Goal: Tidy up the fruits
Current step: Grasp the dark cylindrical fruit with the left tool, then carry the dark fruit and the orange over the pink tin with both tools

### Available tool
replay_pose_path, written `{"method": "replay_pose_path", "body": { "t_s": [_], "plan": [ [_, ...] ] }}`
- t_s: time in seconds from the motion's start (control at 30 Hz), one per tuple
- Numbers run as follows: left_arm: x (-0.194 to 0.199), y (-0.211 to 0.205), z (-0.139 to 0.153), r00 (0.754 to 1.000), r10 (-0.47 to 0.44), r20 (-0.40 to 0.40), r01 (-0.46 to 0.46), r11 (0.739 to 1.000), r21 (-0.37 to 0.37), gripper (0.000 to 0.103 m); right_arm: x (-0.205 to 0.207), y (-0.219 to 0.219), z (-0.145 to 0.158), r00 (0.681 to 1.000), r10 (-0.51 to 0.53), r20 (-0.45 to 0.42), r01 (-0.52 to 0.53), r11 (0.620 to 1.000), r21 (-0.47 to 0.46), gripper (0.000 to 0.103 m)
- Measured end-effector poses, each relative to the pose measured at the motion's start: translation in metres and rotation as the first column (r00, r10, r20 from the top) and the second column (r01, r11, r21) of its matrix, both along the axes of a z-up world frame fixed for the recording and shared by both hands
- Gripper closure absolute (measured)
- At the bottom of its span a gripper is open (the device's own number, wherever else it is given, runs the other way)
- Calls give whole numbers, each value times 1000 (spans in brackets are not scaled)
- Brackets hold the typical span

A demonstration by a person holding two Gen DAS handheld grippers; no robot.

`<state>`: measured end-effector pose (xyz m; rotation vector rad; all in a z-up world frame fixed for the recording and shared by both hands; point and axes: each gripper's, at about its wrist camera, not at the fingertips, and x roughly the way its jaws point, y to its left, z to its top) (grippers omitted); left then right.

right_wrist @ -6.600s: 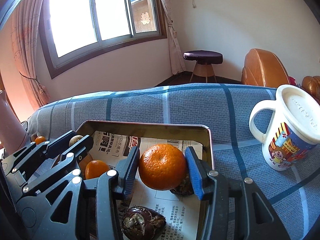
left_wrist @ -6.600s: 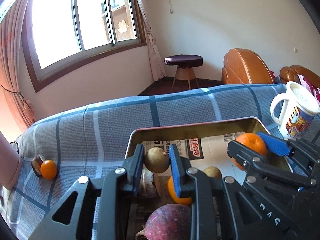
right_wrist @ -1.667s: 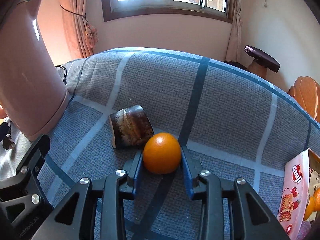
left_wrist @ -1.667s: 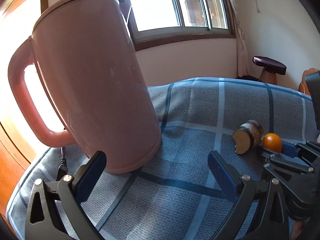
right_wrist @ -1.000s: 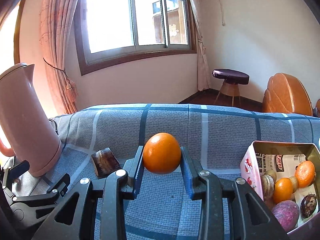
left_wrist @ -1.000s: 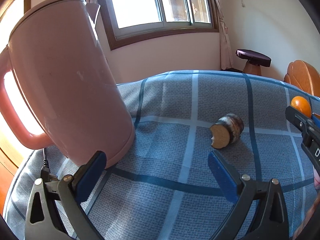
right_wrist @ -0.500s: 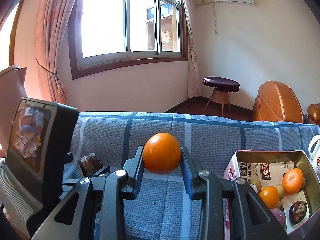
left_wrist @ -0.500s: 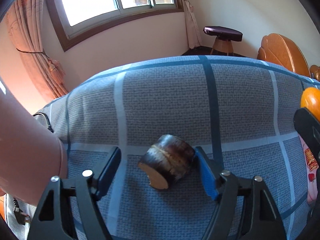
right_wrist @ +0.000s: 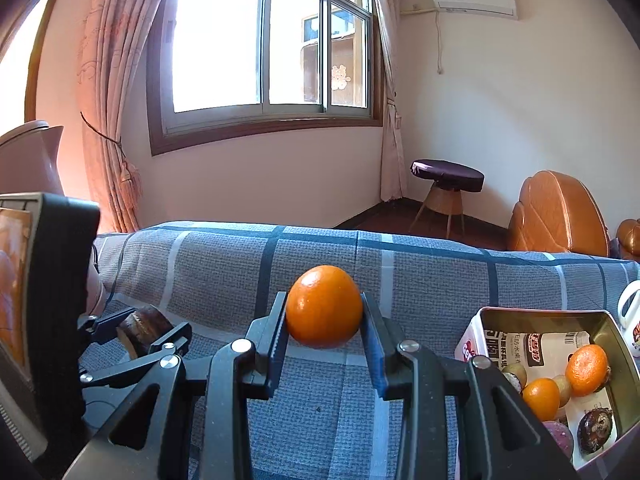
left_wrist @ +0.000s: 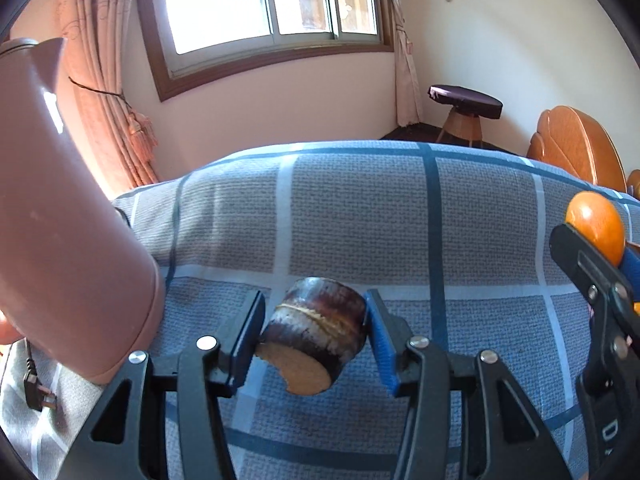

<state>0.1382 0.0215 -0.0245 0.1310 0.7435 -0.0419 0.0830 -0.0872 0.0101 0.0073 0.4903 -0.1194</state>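
The left claw has just been closing around the dark brown cut stump, a short cylinder lying tilted on the blue plaid cloth with its pale cut face toward the camera; both blue pads now appear to touch its sides, so it reads as gripped. Just left of the stump stands the pink kettle, its black plug lying on the cloth near the kettle's base. To the right of the stump and raised above the cloth, the right claw is clamped on a small orange, holding it clear of the cloth. Farther right of the stump, the metal tin, lined with newspaper, holds several more fruits, with a white mug just beyond its far corner. Behind the cloth stand a dark round stool and a brown leather seat below the window.
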Motion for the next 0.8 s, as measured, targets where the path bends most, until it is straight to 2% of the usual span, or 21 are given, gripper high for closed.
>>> {"method": "replay_pose_path", "body": {
  "t_s": [0.37, 0.8],
  "plan": [
    [-40, 19, 6, 992, 99, 81, -97, 995, -32, 51, -31, 9, 1, 999, 42, 20, -41, 999, -24, 67],
    [-67, 15, 12, 985, 105, 138, -102, 994, -28, 51, -58, 4, 2, 999, 21, 33, -20, 999, -33, 67]
  ]
}}
